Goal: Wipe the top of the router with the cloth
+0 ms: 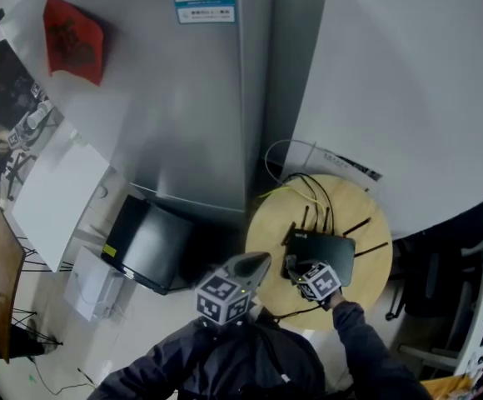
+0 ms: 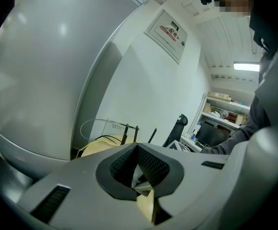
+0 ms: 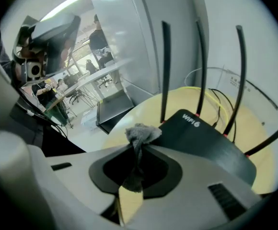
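- The right gripper (image 3: 138,146) is clenched on the cloth (image 3: 141,132), with a grey tuft bunched just past its tips. The left gripper (image 2: 137,145) is closed on nothing and hangs off the 9 o'clock side of the table (image 1: 266,232).
- The router (image 3: 203,140) lies flat near the middle of the round table, and its antennas (image 3: 165,71) stand along its 12 o'clock edge. The cloth is at the router's 7 o'clock corner; I cannot tell whether it touches the top or sits just above it.
- To wipe well, I judge the tuft should press lightly on the black top. It should sweep from 9 towards 3 o'clock in overlapping passes, working up towards 12.
- Stop short of the antennas and the cables (image 1: 308,192) behind them, since a snag could drag the light router.
- If the router slides, the free left gripper could steady its 9 o'clock edge.
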Demonstrator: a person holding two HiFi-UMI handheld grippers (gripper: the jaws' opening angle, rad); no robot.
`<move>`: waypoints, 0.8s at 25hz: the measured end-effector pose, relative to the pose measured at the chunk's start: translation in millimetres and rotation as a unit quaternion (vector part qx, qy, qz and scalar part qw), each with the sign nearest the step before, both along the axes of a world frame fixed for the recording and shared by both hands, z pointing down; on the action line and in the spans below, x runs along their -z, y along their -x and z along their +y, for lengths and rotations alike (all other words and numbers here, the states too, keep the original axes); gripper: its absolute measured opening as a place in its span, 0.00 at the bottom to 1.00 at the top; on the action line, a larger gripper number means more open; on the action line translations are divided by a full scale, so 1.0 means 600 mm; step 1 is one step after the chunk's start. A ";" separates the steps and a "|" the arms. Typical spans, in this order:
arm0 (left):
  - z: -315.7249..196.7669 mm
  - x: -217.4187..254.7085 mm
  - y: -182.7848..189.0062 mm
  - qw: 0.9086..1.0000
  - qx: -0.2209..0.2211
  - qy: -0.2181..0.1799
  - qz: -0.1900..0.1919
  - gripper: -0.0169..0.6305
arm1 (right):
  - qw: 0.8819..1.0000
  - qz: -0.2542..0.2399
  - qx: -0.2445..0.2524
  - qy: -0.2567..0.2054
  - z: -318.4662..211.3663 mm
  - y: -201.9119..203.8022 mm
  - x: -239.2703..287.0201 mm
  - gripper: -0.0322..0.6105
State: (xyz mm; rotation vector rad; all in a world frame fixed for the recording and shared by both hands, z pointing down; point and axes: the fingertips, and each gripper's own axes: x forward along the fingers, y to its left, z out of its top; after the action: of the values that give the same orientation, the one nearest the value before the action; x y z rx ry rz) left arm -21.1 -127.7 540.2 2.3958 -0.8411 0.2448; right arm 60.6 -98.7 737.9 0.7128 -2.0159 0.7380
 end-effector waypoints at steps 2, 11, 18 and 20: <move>0.001 0.000 0.006 1.000 0.005 0.000 -0.002 0.03 | 1.000 0.009 -0.019 -0.012 -0.034 -0.029 0.005 0.16; -0.004 0.006 0.017 1.000 0.023 0.000 -0.007 0.03 | 0.996 0.061 -0.052 -0.030 -0.152 -0.092 -0.017 0.16; -0.006 0.002 0.023 0.999 0.029 -0.007 -0.015 0.03 | 0.991 0.123 0.045 -0.034 -0.156 -0.098 -0.044 0.16; -0.006 0.002 0.022 0.999 0.029 -0.005 -0.013 0.03 | 0.990 0.123 0.056 -0.027 -0.148 -0.094 -0.045 0.16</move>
State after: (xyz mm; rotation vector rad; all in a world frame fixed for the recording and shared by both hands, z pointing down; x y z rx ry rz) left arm -34.5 -131.3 539.1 2.3788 -0.9254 0.2505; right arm 117.2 -187.8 765.2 0.6803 -1.8404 0.5049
